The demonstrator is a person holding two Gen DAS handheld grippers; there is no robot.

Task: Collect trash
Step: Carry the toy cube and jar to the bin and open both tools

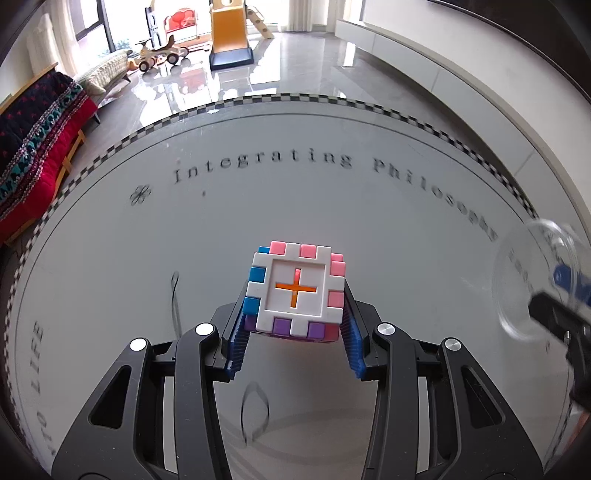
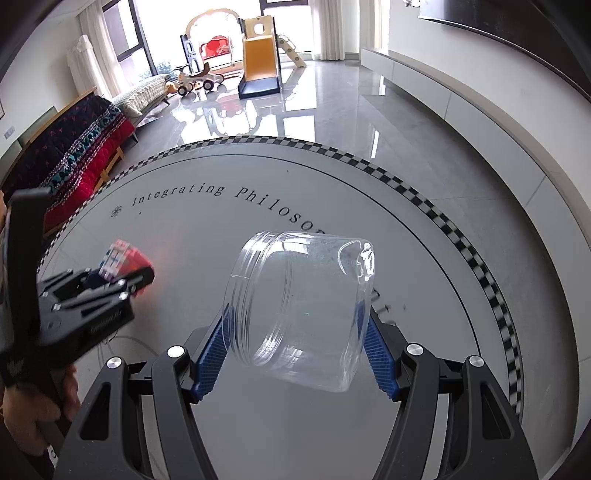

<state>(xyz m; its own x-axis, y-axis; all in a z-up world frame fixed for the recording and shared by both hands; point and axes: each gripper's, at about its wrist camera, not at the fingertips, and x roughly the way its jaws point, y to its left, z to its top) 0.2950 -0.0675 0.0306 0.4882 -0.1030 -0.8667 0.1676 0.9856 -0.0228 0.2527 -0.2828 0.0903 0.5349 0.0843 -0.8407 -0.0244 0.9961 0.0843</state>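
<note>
While the left wrist view looks down its own fingers, these hold:
Left gripper (image 1: 295, 325): jaws narrowed onto the cube, blue ribbed pads pressed against its two sides.
Cube (image 1: 297, 290): a block toy, white face toward the camera with an orange cross in the middle, pink, blue and purple studs round the edge; lifted clear of the table, held between the pads.
Table (image 1: 110, 258): round, grey, checkered band at the rim, lettering "Integrating Philosophy" curving across the far part.
Jar (image 1: 535, 280): clear, blurred, at the right edge of this view, with a blue pad showing through it.
Right gripper: only a dark, blurred part of it enters at the right edge beside the jar.
Room: glossy floor beyond the table, a yellow slide (image 1: 231, 33) far off, a red blanket (image 1: 40, 147) at left.

Where the right wrist view takes over:
Right gripper (image 2: 297, 350): jaws set fairly wide, blue pads clamped on the jar.
Jar (image 2: 299, 310): lying on its side in the grip, threaded open mouth toward the left, base toward the right, above the table; looks empty.
Left gripper (image 2: 122, 273): at the left, blurred, carrying the cube (image 2: 118, 260) at its tips, well apart from the jar.
Hand (image 2: 29, 417): part of it shows low at the left edge, under the left gripper's body.
Table (image 2: 184, 221): same lettering and checkered rim.
</note>
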